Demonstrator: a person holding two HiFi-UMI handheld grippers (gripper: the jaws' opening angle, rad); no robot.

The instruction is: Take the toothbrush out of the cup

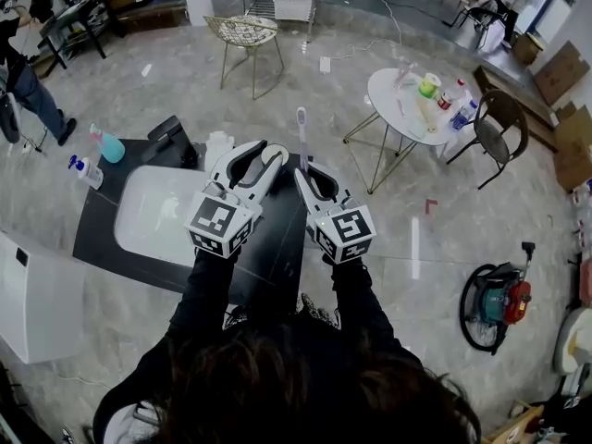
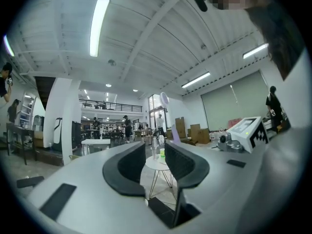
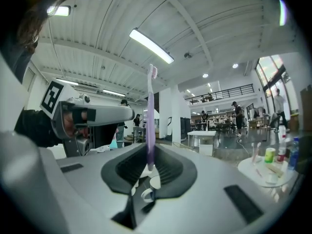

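A purple toothbrush (image 1: pixel 302 141) stands upright, bristles on top, with its lower handle pinched by my right gripper (image 1: pixel 306 171). In the right gripper view the toothbrush (image 3: pixel 150 116) rises from between the dark pads (image 3: pixel 168 172) of the right gripper (image 3: pixel 148 168), which press on it. Just to its left my left gripper (image 1: pixel 262 152) is open, with nothing between its fingers. The left gripper view shows the left gripper (image 2: pixel 155 152) with a clear gap between its pads, and the toothbrush (image 2: pixel 174 133) beyond them. A small white object (image 1: pixel 219 146), possibly the cup, stands on the counter behind the left gripper.
Below the grippers lies a black counter (image 1: pixel 102 225) with a white sink basin (image 1: pixel 139 225) and a black tap (image 1: pixel 171 135). A blue soap bottle (image 1: pixel 110 146) and a pump bottle (image 1: pixel 88 170) stand at its left. A wire chair (image 1: pixel 245 35) and a round white table (image 1: pixel 402 109) stand beyond.
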